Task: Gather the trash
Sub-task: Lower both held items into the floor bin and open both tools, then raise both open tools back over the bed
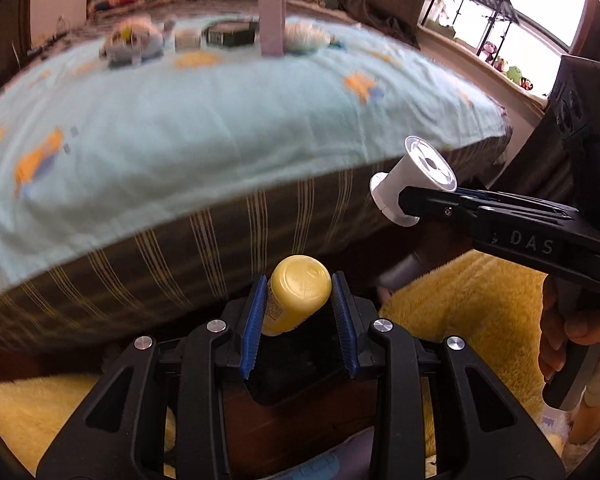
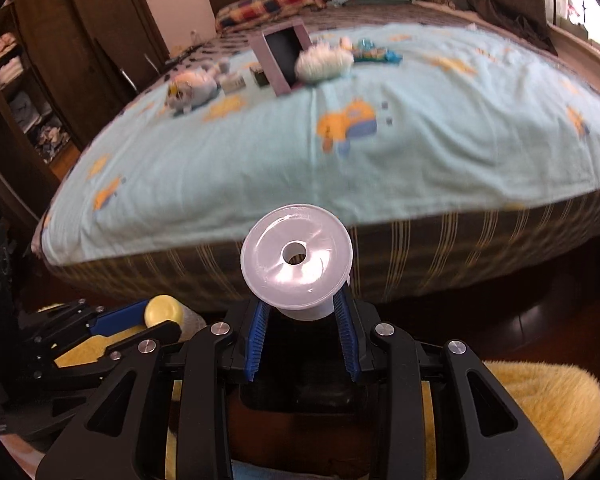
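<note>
My left gripper [image 1: 299, 292] is shut on a yellow plastic bottle [image 1: 298, 290], held base-forward in front of the bed's near edge; the bottle also shows in the right wrist view [image 2: 163, 311]. My right gripper [image 2: 301, 304] is shut on an empty white spool [image 2: 297, 258], its flange facing the camera. In the left wrist view the spool [image 1: 414, 182] and the right gripper [image 1: 410, 200] sit to the right, slightly higher. On the bed stand an upright purple box [image 2: 282, 58], a dark box [image 1: 231, 35] and a small white box [image 1: 187, 39].
A bed with a light blue printed sheet [image 2: 340, 132] fills the view ahead. Plush toys [image 2: 192, 88] and a fluffy white one [image 2: 324, 62] lie near the boxes. A yellow shaggy rug [image 1: 472, 312] covers the floor below. A wardrobe [image 2: 60, 60] stands left, a window shelf [image 1: 500, 12] right.
</note>
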`<state>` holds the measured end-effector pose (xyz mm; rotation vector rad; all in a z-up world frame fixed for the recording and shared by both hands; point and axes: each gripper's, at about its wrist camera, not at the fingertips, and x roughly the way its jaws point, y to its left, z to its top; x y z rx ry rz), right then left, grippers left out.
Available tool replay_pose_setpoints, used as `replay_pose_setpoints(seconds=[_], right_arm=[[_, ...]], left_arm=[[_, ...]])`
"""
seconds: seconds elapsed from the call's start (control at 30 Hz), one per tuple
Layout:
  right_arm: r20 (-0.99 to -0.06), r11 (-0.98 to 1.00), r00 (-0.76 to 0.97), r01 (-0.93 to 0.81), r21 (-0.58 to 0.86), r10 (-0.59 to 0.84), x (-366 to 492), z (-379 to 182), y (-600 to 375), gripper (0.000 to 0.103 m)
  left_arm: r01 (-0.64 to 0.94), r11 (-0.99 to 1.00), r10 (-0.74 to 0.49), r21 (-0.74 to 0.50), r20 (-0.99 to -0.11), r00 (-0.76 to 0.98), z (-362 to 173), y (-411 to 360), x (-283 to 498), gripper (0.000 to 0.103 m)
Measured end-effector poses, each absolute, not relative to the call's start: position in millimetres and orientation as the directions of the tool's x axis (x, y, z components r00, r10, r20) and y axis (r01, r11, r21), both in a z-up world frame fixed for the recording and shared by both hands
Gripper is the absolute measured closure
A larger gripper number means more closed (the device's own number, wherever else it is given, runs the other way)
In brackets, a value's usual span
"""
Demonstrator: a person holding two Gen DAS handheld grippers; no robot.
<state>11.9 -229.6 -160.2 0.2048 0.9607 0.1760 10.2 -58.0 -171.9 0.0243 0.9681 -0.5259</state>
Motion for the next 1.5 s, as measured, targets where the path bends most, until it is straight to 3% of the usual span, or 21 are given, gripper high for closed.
replay_pose_setpoints(seconds=[0.47,0.8,0.87,1.1,1.13,1.2,1.23,1.37,1.5], right_arm=[[-0.859,0.959,0.445,0.003,0.284,0.253,22,-277,-222,0.070],[-0.863,0.951,0.425,0.021,0.309,0.271,33,-288,-228,0.068],[-0.862,0.951,0.429,0.024,0.309,0.270,33,-283,-232,0.063],[-0.838,0.954,0.486,0.031,0.298,0.247,32,-257,-234,0.058],[-0.831,0.956,0.502,0.027,0.291,0.239,31,-251,-235,0.054],[-0.812,0.961,0.539,0.020,0.277,0.223,29,-240,-237,0.046],[-0.802,0.962,0.557,0.017,0.272,0.217,28,-234,-237,0.041],[-0.749,0.969,0.636,0.005,0.248,0.188,24,-200,-241,0.024],[-0.694,0.974,0.699,-0.014,0.226,0.171,24,-166,-240,0.014]], left_arm=[[0.374,0.893,-0.384,-0.250,-0.858,0.342,-285,-59,29,0.072],[0.351,0.900,-0.370,-0.259,-0.880,0.298,-307,-59,33,0.072],[0.349,0.901,-0.368,-0.258,-0.880,0.300,-309,-57,34,0.071],[0.340,0.903,-0.371,-0.261,-0.874,0.315,-296,-43,36,0.051],[0.338,0.904,-0.374,-0.263,-0.870,0.323,-291,-41,35,0.049],[0.330,0.905,-0.381,-0.267,-0.856,0.350,-278,-35,34,0.030],[0.327,0.907,-0.381,-0.266,-0.850,0.365,-269,-34,34,0.025],[0.323,0.919,-0.361,-0.227,-0.816,0.452,-239,-33,32,0.017],[0.315,0.932,-0.330,-0.178,-0.775,0.539,-203,-28,31,0.011]])
